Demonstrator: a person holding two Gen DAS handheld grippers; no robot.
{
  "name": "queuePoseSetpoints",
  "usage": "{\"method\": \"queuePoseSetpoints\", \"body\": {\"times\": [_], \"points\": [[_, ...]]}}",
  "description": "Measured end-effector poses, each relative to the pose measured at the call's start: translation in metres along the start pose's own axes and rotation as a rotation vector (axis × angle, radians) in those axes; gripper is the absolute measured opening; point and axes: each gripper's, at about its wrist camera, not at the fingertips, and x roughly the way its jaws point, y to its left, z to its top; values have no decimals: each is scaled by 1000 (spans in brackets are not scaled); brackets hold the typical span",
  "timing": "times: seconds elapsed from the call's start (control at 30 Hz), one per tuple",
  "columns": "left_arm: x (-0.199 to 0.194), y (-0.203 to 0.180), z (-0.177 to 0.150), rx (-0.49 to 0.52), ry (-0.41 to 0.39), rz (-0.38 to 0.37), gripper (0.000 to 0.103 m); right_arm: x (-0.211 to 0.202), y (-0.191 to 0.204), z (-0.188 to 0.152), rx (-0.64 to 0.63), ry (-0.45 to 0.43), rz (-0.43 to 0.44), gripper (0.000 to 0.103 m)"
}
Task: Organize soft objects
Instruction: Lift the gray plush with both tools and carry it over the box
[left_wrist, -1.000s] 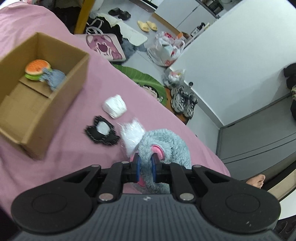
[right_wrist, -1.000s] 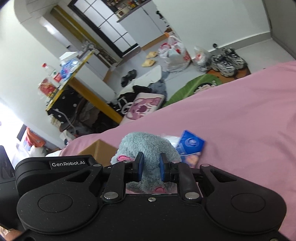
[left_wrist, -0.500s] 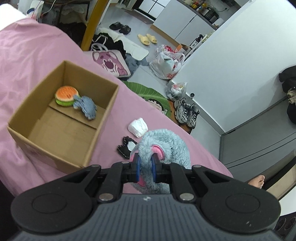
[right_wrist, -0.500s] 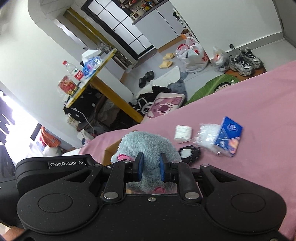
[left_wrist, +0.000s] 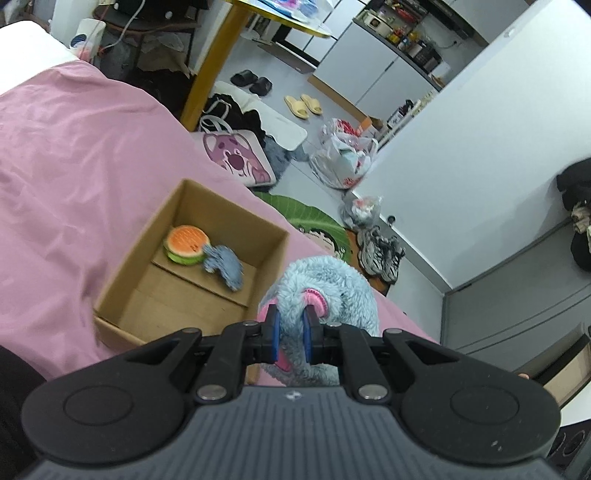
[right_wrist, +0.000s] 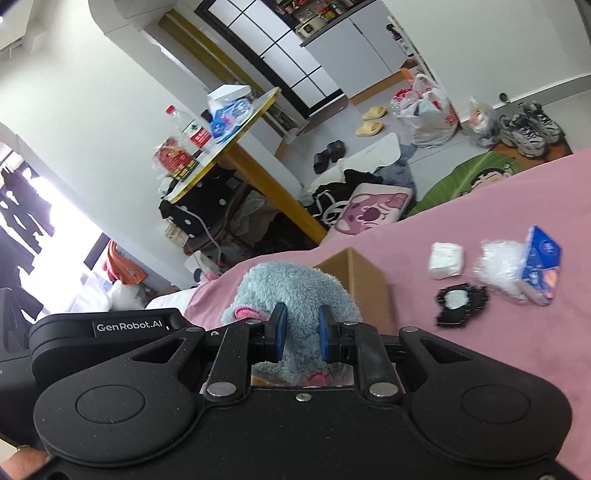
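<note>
Both claws gripped one blue plush toy (left_wrist: 328, 280) above the pink bed (left_wrist: 74, 155).
Left claw (left_wrist: 290, 334) and right claw (right_wrist: 301, 334) held it beside a cardboard box (left_wrist: 122, 280).

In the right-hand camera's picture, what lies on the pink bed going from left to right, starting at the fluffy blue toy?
Fluffy blue toy → cardboard box → black-and-white patch → clear plastic wrap → blue tissue pack. The white folded pad sits above the patch, so its place is unclear.
</note>
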Motion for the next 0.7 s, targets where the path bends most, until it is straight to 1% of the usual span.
{"method": "queuePoseSetpoints", "body": {"times": [0.3, 0.7], "points": [[-5, 32, 22, -33, -14, 15, 11, 28, 27, -8, -20, 30, 9, 18], [9, 63, 43, -66, 4, 38, 11, 62, 45, -16, -34, 77, -17, 18]]}}
